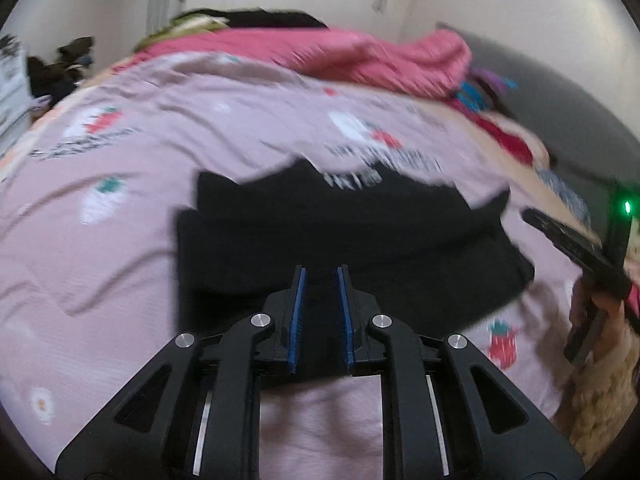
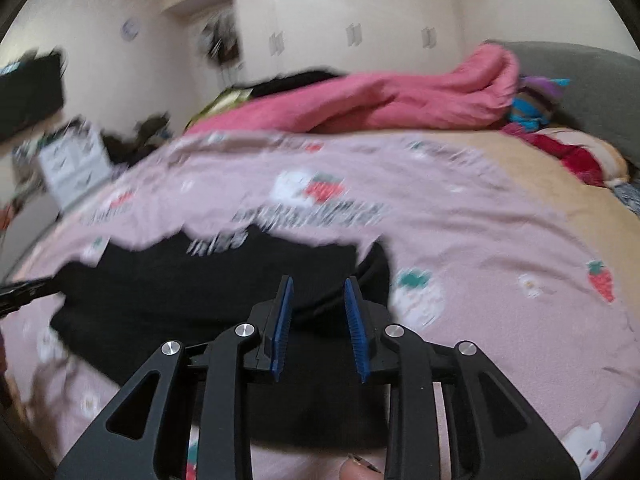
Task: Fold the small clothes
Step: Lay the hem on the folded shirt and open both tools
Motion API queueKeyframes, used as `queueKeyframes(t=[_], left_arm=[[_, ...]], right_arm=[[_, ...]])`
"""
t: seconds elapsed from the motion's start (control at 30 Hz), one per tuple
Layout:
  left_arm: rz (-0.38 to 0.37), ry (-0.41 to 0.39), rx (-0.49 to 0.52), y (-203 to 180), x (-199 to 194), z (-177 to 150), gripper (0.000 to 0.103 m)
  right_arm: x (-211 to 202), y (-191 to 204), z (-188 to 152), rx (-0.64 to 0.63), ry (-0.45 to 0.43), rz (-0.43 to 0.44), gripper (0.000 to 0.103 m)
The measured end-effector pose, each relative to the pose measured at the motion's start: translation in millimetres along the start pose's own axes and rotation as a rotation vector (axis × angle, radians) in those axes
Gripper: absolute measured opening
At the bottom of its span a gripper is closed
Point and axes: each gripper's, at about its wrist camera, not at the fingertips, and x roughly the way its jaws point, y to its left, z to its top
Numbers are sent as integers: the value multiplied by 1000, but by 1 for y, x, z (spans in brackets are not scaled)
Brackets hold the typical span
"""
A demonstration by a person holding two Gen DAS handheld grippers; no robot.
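At lower centre the left gripper point(image 1: 322, 270) hovered over the black garment point(image 1: 340, 240), fingers slightly apart, gripping nothing. The garment lay partly folded on the pink bedspread point(image 1: 120, 240). The right gripper point(image 2: 318, 280), jaws wider, looked poised for the next fold.

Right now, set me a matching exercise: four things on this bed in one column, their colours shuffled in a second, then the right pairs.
Things:
1. garment under both grippers
2. bunched blanket at the far side
3. printed sheet with strawberries
4. headboard

Colours:
A. grey
B. pale pink
C. black
D. deep pink

Pairs: 1-C, 2-D, 3-B, 4-A
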Motion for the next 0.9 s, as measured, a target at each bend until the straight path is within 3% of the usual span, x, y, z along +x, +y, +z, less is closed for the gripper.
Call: queueKeyframes(t=[0.27,0.7,0.8,0.9], left_arm=[[73,84,102,-18,40,-18,9],[75,83,32,20,68,19,9],[108,40,24,25,63,28,14],[96,-29,-27,38,43,39,17]], right_arm=[[41,11,-19,-9,175,-37,26],[75,13,2,-31,185,-37,26],[82,8,12,-24,178,-43,26],[88,4,20,-14,171,-43,26]])
